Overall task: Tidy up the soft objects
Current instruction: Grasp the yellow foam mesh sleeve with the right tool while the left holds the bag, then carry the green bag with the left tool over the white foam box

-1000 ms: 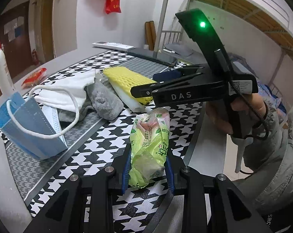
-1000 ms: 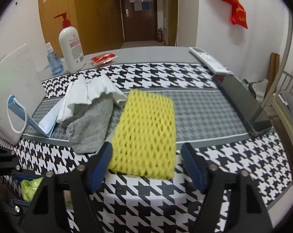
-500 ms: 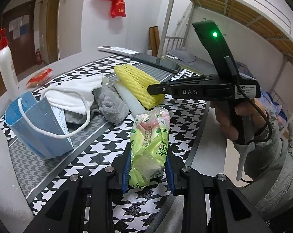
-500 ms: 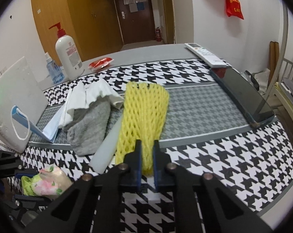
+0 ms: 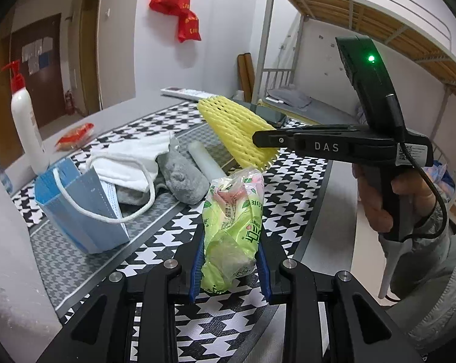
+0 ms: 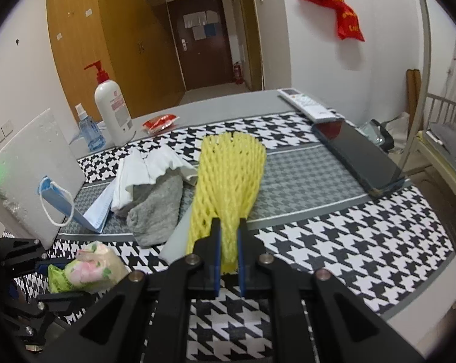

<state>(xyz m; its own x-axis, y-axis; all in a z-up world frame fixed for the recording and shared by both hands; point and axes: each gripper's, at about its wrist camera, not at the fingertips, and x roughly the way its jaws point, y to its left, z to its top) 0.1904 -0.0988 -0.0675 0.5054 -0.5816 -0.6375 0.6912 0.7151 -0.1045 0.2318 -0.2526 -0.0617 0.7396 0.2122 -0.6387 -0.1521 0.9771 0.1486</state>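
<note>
My left gripper (image 5: 230, 267) is shut on a green tissue pack (image 5: 234, 224) and holds it above the houndstooth cloth (image 5: 291, 187); the pack also shows in the right wrist view (image 6: 86, 272). My right gripper (image 6: 228, 260) is shut on the near end of a yellow foam net (image 6: 231, 175) and lifts it off the cloth; the net shows in the left wrist view (image 5: 240, 130) too. A grey sock (image 6: 158, 208), white cloth (image 6: 146, 169), blue face masks (image 5: 83, 211) and a white foam tube (image 5: 203, 160) lie on the cloth.
A lotion pump bottle (image 6: 111, 112), a small spray bottle (image 6: 89, 130) and a red packet (image 6: 161, 121) stand at the table's back left. A remote (image 6: 306, 106) and a dark phone (image 6: 358, 157) lie at the right. A white foam board (image 6: 25, 175) leans at the left.
My right gripper closed on the yellow foam net and raised it off the cloth. My left gripper kept hold of the tissue pack and lifted a little.
</note>
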